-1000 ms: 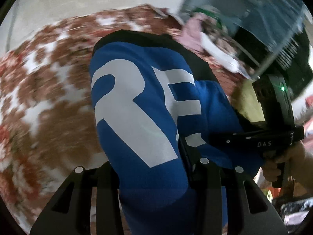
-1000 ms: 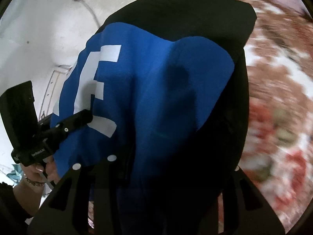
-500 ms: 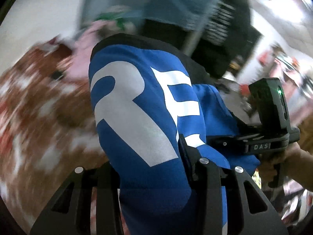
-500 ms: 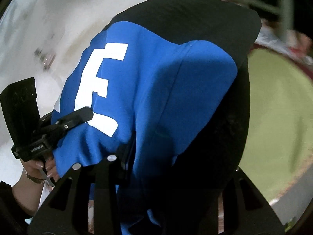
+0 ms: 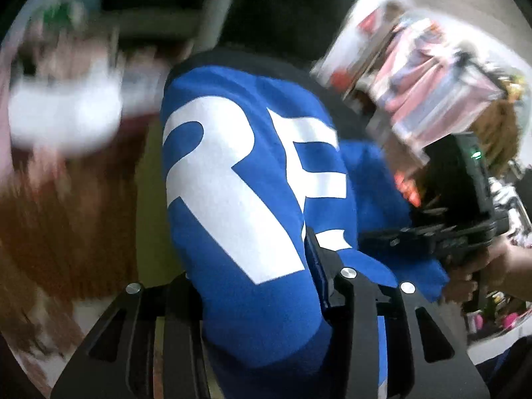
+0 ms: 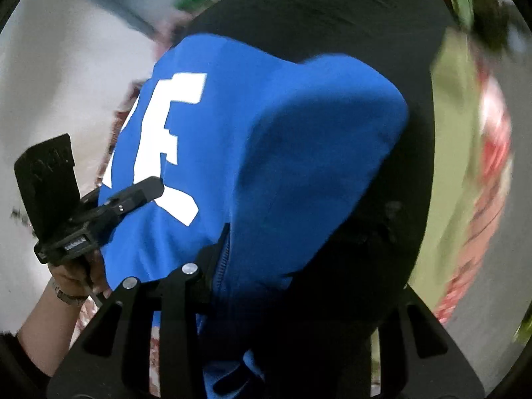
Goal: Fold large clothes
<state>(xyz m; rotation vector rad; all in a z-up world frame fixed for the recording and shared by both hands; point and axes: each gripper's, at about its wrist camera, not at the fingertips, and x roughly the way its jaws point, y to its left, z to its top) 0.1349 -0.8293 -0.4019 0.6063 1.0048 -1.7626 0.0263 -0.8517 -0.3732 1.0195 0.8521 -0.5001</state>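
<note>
A blue and black garment (image 5: pixel 239 206) with large white letters hangs bunched between the two grippers, lifted clear of whatever lies below.

In the left wrist view, the left gripper (image 5: pixel 262 286) has thick folds of the blue cloth packed between its fingers (image 5: pixel 345 286), and its jaws are opening slightly with the fabric still filling the gap between them. A white "R" and part of an "E" face the camera. At the right of this view the right gripper (image 5: pixel 442 236) shows from the side, gripped by the person's right hand (image 5: pixel 472 276), with an edge of the blue cloth running up to it.

In the right wrist view, the right gripper's fingers (image 6: pixel 186 286) are clenched on a gathered wad of blue and black cloth, with a zipper edge (image 6: pixel 221 259) showing just beside the left finger. The black part of the garment drapes over the top and down the right side. At the left the other gripper meets the blue cloth, held by the left hand (image 6: pixel 76 272), which wears a wristband (image 6: pixel 66 296).

The background is smeared by blur: reddish-brown patterned fabric (image 5: pixel 66 219), a yellow-green patch (image 6: pixel 452 166) and pale wall.
</note>
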